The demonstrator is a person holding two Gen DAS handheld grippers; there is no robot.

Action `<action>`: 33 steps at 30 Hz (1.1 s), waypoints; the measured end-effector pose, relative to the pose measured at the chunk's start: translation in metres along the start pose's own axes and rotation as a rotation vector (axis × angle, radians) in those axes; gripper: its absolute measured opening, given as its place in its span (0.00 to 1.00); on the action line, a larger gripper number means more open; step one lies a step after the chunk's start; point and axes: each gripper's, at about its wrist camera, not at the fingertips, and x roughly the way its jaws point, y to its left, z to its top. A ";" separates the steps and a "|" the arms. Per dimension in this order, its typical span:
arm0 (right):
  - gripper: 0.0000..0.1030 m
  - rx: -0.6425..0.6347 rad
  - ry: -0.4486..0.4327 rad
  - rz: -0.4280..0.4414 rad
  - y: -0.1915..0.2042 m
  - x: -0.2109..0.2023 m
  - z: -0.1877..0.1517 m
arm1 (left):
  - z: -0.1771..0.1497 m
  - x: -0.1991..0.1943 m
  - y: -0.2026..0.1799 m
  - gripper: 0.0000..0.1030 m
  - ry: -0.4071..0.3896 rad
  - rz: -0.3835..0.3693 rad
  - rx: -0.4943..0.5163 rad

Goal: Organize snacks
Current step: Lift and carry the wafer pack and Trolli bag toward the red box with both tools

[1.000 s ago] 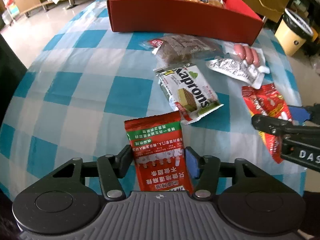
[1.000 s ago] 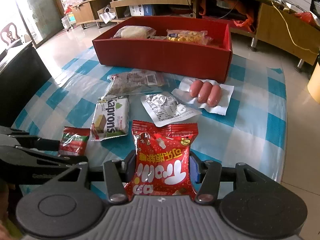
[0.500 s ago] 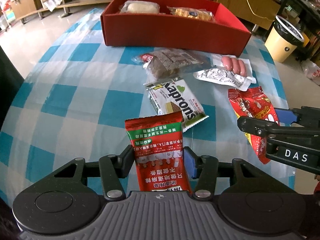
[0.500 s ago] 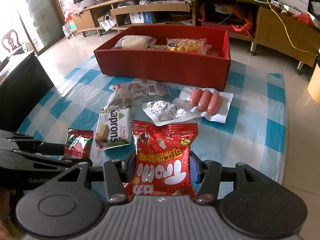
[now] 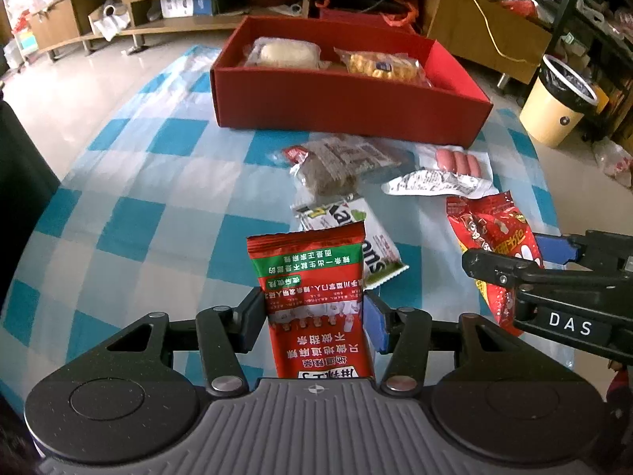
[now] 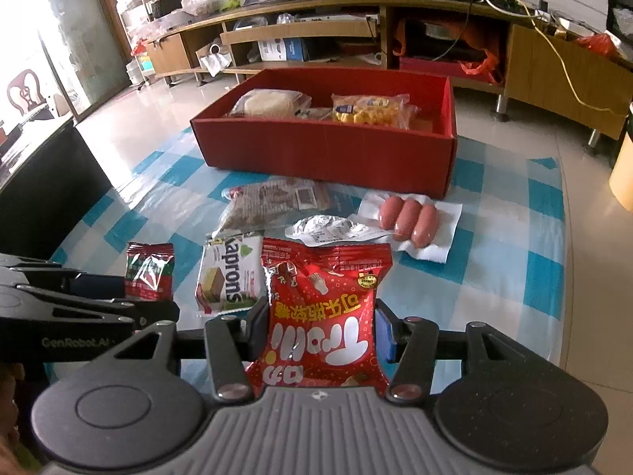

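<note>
Left wrist view: the left gripper (image 5: 312, 316) is pinching a red-and-green packet (image 5: 310, 297) between its fingers (image 5: 251, 316), holding it upright above the checked counter (image 5: 130, 198). Just behind it a wafer pack (image 5: 376, 253) is lying flat, with a brown bar (image 5: 340, 162) further back. A silver sachet (image 5: 435, 186) is overlapping a sausage pack (image 5: 457, 160) to the right. The red box (image 5: 348, 107) is sitting at the far end, holding a bun (image 5: 285, 53) and a yellow snack (image 5: 379, 65). The right gripper (image 5: 514, 265) is reaching in from the right, with a red bag (image 5: 494, 229) between its fingers.

Right wrist view: the right gripper (image 6: 322, 328) is clamping the red bag (image 6: 322, 316) upright between its fingers (image 6: 381, 328), above the counter (image 6: 506, 237). The left gripper (image 6: 130, 297) is showing at the left edge with the packet (image 6: 149, 273) in it. The wafer pack (image 6: 229, 277), bar (image 6: 273, 202), sachet (image 6: 332, 229) and sausage pack (image 6: 411, 217) are lying between the bag and the box (image 6: 328, 150).
</note>
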 end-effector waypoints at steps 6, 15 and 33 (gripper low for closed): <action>0.50 0.003 -0.019 0.006 0.000 -0.003 0.004 | 0.004 -0.001 0.001 0.58 -0.010 0.001 -0.008; 0.50 0.013 -0.006 0.033 0.000 -0.009 -0.002 | 0.005 -0.004 0.004 0.58 -0.015 -0.010 -0.016; 0.50 0.093 -0.092 0.059 -0.008 -0.026 0.011 | 0.020 -0.022 0.000 0.58 -0.030 -0.034 -0.021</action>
